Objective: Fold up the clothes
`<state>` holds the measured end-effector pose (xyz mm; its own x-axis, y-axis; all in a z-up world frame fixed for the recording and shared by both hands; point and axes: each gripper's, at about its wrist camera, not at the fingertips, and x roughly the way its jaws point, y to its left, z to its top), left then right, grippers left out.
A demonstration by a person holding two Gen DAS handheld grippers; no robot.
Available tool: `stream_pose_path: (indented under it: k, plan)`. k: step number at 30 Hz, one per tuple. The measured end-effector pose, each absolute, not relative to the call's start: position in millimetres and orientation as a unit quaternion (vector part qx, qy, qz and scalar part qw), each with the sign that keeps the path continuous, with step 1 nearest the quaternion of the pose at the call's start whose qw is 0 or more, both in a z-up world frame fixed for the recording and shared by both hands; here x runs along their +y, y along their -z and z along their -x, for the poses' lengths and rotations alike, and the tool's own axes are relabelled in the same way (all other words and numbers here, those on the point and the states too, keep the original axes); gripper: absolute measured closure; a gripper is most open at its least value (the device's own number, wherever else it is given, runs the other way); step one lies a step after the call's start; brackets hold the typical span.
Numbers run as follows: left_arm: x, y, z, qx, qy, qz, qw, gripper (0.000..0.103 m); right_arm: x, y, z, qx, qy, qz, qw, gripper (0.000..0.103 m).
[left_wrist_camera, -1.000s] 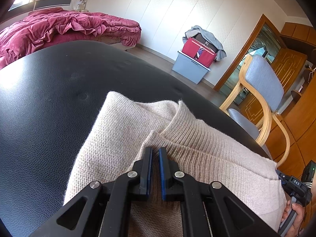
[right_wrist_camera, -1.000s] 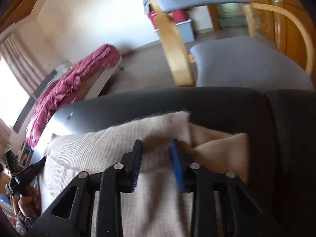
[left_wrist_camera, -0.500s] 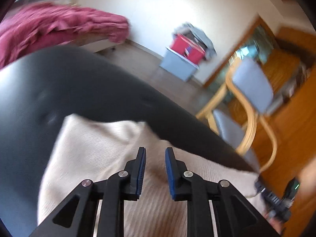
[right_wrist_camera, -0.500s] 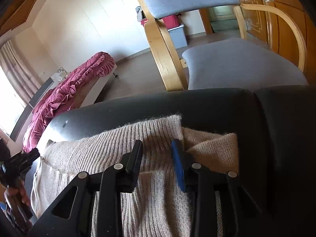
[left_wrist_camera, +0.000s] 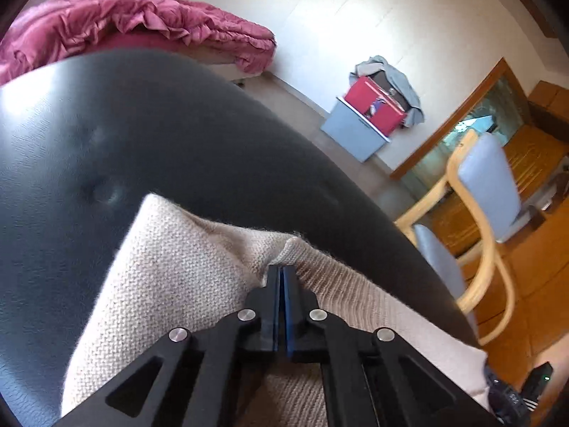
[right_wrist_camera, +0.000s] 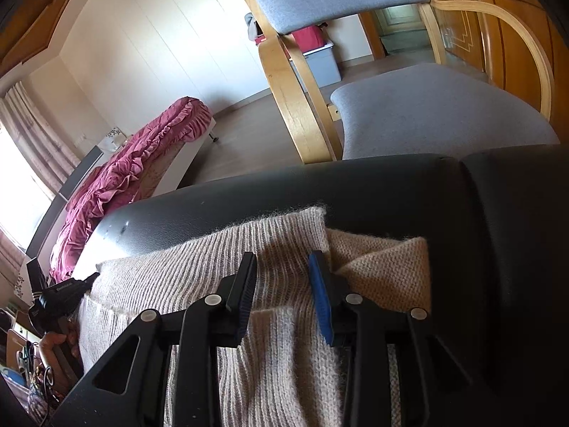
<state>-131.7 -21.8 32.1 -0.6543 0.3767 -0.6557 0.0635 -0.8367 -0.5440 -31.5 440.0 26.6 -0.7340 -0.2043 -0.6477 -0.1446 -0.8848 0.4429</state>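
Nearest the lens, the left tongs point(left_wrist_camera: 282, 277) have pinched fully together on a raised ridge of the beige sweater point(left_wrist_camera: 170, 270); half a second ago they stood apart over the knit, and a second ago they were nearly closed on it, so this looks like a release and a fresh bite, probably to carry or tuck that edge for another fold. The right tongs point(right_wrist_camera: 282, 277) stand well apart above the ribbed band of the sweater point(right_wrist_camera: 213, 267), holding nothing, much as they did in both earlier views. The garment lies partly folded, in overlapping layers, on the black padded surface point(left_wrist_camera: 106, 124). The camera has also steadied since the blur. Farther off stand a grey-cushioned wooden chair point(right_wrist_camera: 437, 110) and a bed with a crimson quilt point(left_wrist_camera: 124, 25).
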Motion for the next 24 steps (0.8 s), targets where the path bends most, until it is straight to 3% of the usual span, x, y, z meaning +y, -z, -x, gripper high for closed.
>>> stream_pose_path:
  k: [2, 6, 11, 21, 24]
  plan:
    - [-25, -39, 125, -0.278, -0.868, 0.398, 0.105, 0.088, 439, -33, 27, -0.244, 0.903, -0.351, 0.038, 0.063]
    - [-34, -61, 92, -0.297, -0.891, 0.326, 0.108, 0.082, 432, -59, 16, -0.221, 0.921, -0.313, 0.071, 0.057]
    - [-27, -54, 72, -0.298, -0.883, 0.318, 0.172, 0.082, 434, -71, 5, -0.212, 0.918, -0.320, 0.097, 0.055]
    - [-43, -53, 69, -0.318, -0.882, 0.306, 0.166, 0.081, 414, -48, 5, -0.151, 0.908, -0.383, 0.080, 0.055]
    - [-47, -48, 74, -0.327, -0.876, 0.316, 0.158, 0.081, 413, -49, 5, -0.131, 0.914, -0.378, 0.060, 0.088]
